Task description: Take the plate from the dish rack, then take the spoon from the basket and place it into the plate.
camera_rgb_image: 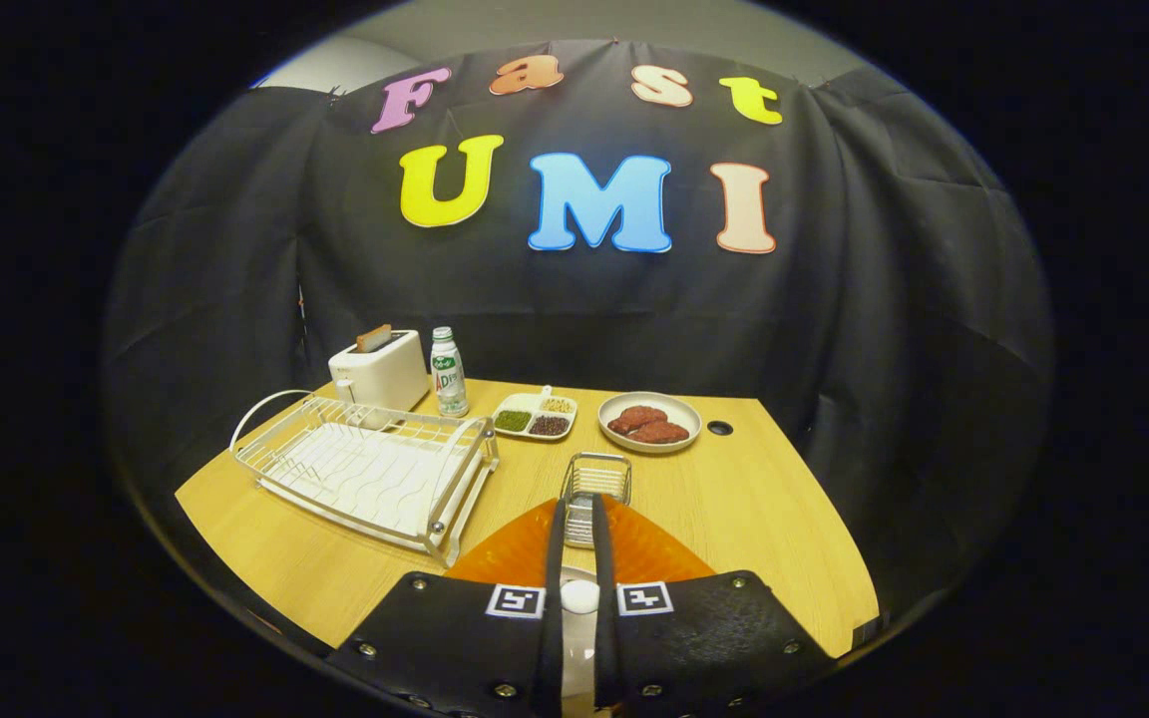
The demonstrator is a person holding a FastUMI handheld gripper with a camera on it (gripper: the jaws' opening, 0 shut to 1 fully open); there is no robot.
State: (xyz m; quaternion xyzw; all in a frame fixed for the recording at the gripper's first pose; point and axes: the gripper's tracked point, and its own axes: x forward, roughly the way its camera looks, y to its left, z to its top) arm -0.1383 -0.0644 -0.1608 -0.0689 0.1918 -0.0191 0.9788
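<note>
The gripper (577,519) points forward and slightly down, its two black fingers (554,558) running close together and nearly parallel with only a thin slot between them. A white spoon handle (579,596) sits in that slot near the finger bases, both fingers pressing on it. The wide black finger mounts, each with a square marker, flank the slot.

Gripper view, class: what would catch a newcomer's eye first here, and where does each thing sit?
The orange plate lies under the gripper, whose nearly closed fingers hold a white spoon. Just beyond them stands a wire basket, with the white dish rack to its left. Farther back sits a plate of red patties.
</note>
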